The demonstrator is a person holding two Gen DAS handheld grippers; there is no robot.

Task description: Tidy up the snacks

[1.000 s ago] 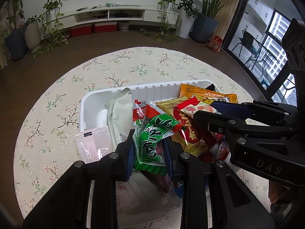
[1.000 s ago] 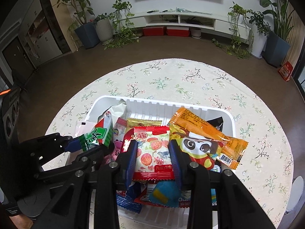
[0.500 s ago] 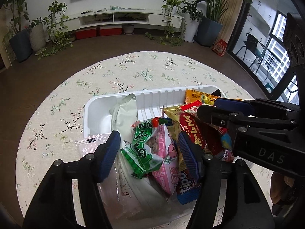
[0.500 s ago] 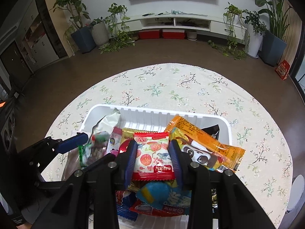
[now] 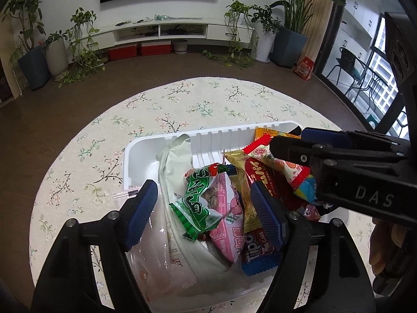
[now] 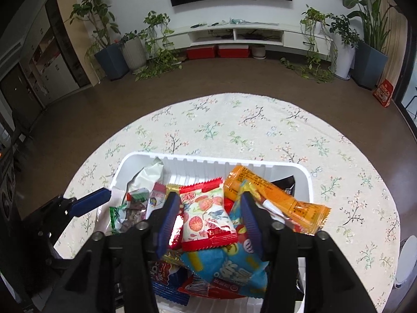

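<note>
A white tray on the round floral table holds a heap of snack packets. My left gripper is open above the heap, its fingers on either side of a green packet and a pink packet that lie in the tray. My right gripper has opened a little around a white and red packet that rests on the pile. An orange packet lies to its right, a blue one below.
A floral tablecloth covers the round table. A clear pink packet lies partly over the tray's near left edge. A white object stands at the table's right edge. Plants and a TV shelf are far behind.
My left gripper opened and let go of the green packet, which dropped onto the heap. My right gripper's fingers have widened around the white and red packet. Both grippers rose slightly.
</note>
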